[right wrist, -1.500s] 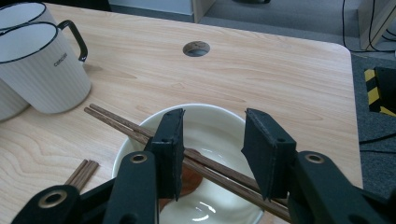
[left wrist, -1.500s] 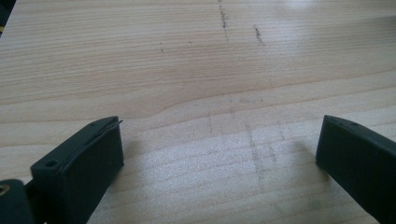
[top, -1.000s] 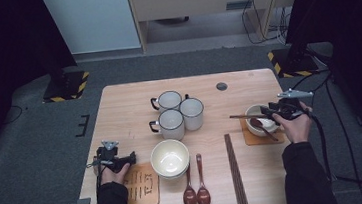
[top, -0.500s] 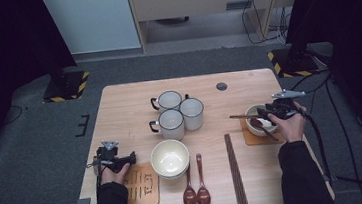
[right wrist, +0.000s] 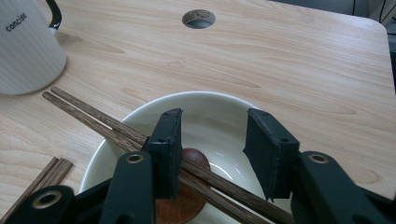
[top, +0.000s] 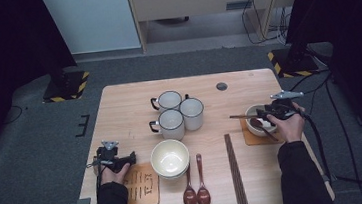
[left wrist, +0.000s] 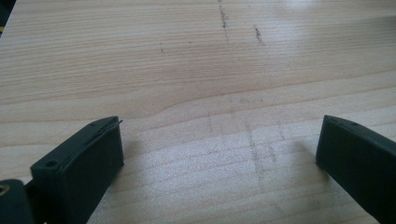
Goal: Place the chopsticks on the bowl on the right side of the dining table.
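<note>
**Right gripper over the bowl, chopsticks between its jaws**

Little has shifted since the earlier frames: the right gripper (top: 274,111) has edged slightly left over the right-hand bowl (right wrist: 205,105), and the left gripper (top: 119,160) has kept its place at the near left.

Right gripper: jaws about half open, standing over the bowl. A pair of chopsticks (right wrist: 93,116) lies across the bowl's rim and passes between the jaws, tips pointing left toward the mugs (top: 177,113). One jaw seems to touch the sticks; the other stands clear, so no firm grip yet. A brown spoon (right wrist: 187,196) rests in the bowl beneath them. The bowl sits on a mat (top: 253,138) at the right edge of the table (top: 124,102).

Left gripper: jaws wide open over bare wood, holding nothing, beside the near-left mat (top: 142,186).

Judgement: the step in hand looks like gripping the chopsticks. To do it well, close on both sticks together, square across them and near their middle so they stay level, then lift straight up, clear of spoon and rim, without tipping the bowl.
</note>
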Action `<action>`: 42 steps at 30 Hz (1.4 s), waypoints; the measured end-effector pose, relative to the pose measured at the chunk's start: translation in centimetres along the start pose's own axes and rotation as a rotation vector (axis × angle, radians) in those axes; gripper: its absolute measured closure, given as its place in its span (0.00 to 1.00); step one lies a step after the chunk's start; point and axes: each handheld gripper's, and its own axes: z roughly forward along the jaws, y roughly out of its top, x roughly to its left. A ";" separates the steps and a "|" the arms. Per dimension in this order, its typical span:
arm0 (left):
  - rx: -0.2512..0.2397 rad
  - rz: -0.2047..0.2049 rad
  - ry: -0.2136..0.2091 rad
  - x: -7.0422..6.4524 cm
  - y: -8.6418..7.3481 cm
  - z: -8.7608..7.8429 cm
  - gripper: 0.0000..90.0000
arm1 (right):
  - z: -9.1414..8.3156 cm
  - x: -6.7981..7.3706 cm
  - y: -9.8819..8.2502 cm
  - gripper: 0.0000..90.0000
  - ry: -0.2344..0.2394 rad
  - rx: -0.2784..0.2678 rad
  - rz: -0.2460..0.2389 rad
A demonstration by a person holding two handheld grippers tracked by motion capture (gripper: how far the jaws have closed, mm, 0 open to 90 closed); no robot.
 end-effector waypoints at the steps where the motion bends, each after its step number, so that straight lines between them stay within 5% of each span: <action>1: 0.000 0.000 0.000 0.0 0.0 0.0 0.00 | 0.0 0.0 0.0 0.63 0.003 0.003 0.000; 22: 0.000 0.000 0.000 0.0 0.0 0.0 0.00 | -0.4 0.2 0.1 0.62 0.030 0.003 -0.026; 42: 0.002 0.002 0.000 0.0 0.0 0.0 0.00 | -4.9 -0.5 -1.3 0.78 0.031 -0.058 -0.001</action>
